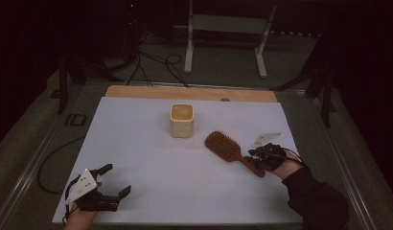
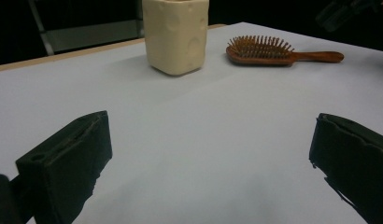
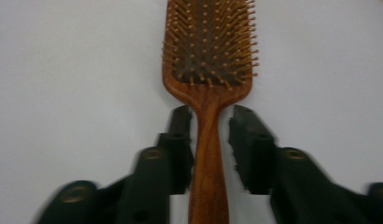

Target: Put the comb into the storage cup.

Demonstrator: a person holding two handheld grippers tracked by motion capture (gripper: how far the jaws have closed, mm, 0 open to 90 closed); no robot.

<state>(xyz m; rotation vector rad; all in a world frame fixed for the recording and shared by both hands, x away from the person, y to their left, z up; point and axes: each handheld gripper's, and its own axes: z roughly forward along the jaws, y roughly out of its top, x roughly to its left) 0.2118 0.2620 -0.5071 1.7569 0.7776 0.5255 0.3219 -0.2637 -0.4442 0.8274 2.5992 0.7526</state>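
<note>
A wooden paddle hairbrush lies bristles-up on the white sheet, right of centre, with its handle pointing toward the person. My right gripper stands open, one jaw on each side of the handle, and a narrow gap shows on the right side. A cream square cup with round dimples stands upright at the middle back. My left gripper rests near the front left corner, open wide and with nothing between its jaws.
The white sheet covers the table, and a strip of wooden board shows along its far edge. Beyond the table lie black cables and the legs of a white stand. Dark surroundings ring the table.
</note>
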